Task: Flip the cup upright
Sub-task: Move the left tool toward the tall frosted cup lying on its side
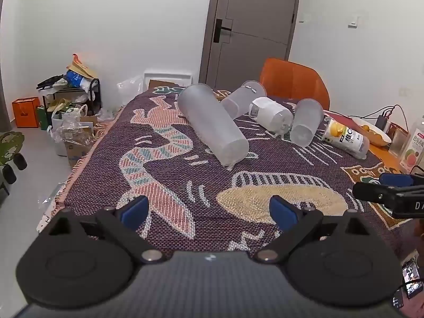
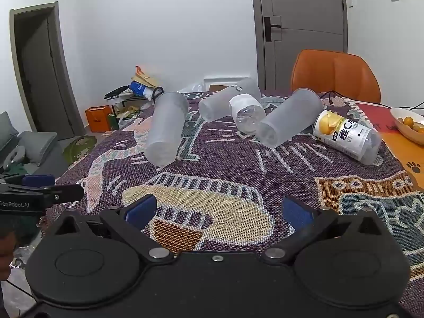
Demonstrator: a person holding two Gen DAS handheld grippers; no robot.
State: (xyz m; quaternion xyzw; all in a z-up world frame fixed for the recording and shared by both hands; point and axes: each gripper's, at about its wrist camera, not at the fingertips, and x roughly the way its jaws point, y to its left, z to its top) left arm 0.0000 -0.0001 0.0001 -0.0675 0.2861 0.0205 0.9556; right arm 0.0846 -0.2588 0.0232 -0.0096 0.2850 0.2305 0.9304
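Note:
Three frosted plastic cups lie on their sides on the patterned table cloth: a tall one at the left, one at the back, one at the right. A clear bottle with a white label lies between them. My left gripper is open and empty, low over the near cloth. My right gripper is open and empty, also near the front; it shows at the right edge of the left wrist view.
A yellow-labelled bottle lies on its side at the right. A bowl of yellow fruit, cables and a drink carton stand at the far right. An orange chair is behind the table. Clutter sits on the floor at the left.

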